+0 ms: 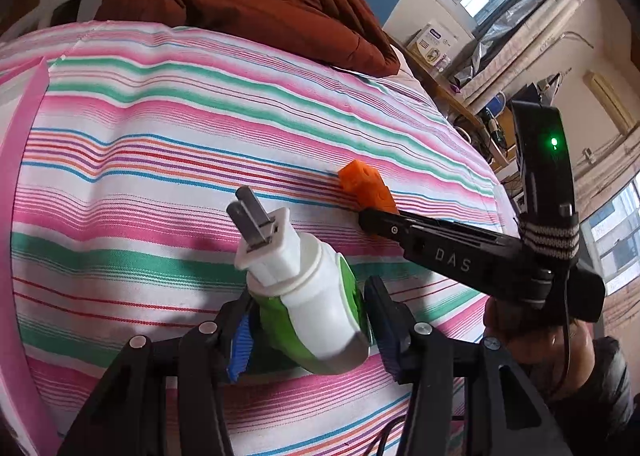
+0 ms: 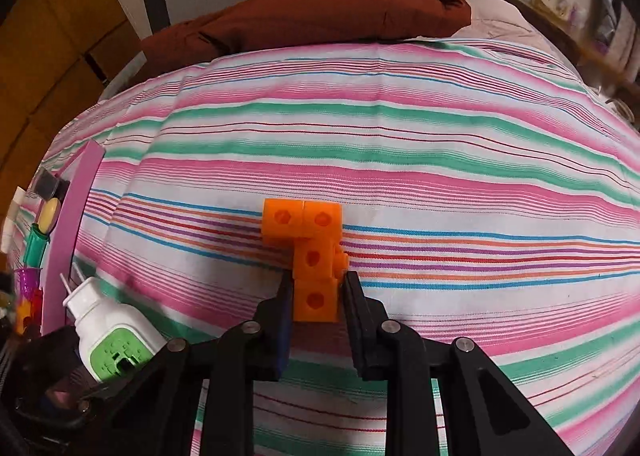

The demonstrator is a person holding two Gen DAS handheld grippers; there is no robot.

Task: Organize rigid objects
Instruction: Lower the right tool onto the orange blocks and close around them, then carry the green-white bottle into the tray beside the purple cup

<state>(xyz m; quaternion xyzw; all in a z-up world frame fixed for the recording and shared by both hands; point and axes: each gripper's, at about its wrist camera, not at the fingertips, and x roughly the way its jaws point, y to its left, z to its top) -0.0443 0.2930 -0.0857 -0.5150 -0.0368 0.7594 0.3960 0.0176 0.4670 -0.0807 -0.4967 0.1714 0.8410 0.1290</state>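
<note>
Your left tool (image 1: 308, 316) is clamped on the white and green plug-in device (image 1: 308, 296), pads pressing its body from both sides. The device tilts up and away from you, its two flat metal prongs (image 1: 250, 219) pointing toward the far end of the bed (image 1: 160, 103). It's held just above the striped sheet, not resting on it as far as the left wrist view shows.

Your right tool (image 2: 316, 296) is closed on the orange block piece (image 2: 312, 256), jaws narrow, gripping the nearest cube of the stem on its left and right faces. The piece is several linked cubes in a rough T: two cubes side by side at the far end, a stem of cubes running back toward you. It lies on the sheet near the mid of the bed, across the thin blue, orange and purple stripes. Whether the gripped cube is lifted off the fabric or touching it, can't tell, prob. touching.

In the left wrist view the right tool (image 1: 370, 221) comes in from the right w/ its tip at the orange piece (image 1: 366, 185); a hand (image 1: 532, 336) shows below its body. In the right wrist view the device (image 2: 112, 336) sits low left, well apart from the orange piece.

A pink strip (image 2: 76, 232) runs along the bed's left side; past it is a cluster of small items (image 2: 32, 256), too small to ID. A rust-brown quilt (image 1: 256, 11) is bunched at the far end.
</note>
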